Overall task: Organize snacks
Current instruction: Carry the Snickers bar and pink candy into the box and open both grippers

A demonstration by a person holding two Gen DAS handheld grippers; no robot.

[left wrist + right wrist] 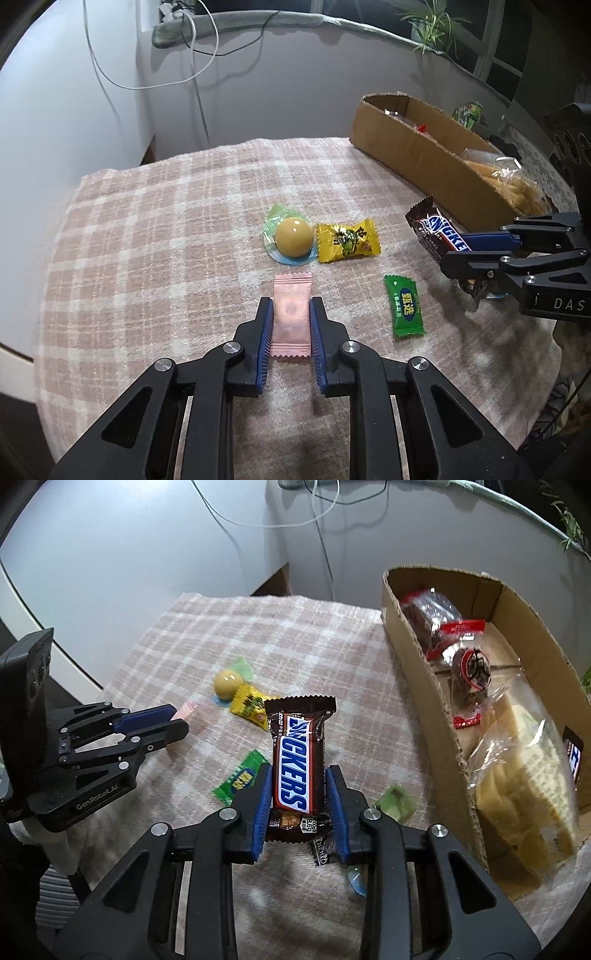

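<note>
The cardboard box [424, 657] sits at the far right of the plaid blanket [166, 206], with wrapped cakes and a bread bag [524, 794] inside. Just left of the box, the right gripper [298, 794] is clamped on a Snickers bar [295, 757]. Further left of the box, the left gripper [291, 321] pinches a pink candy packet [291, 314], near a green candy [404, 306].

Plaid cloth [166, 221], cables [199, 96], plant [432, 26]
</note>
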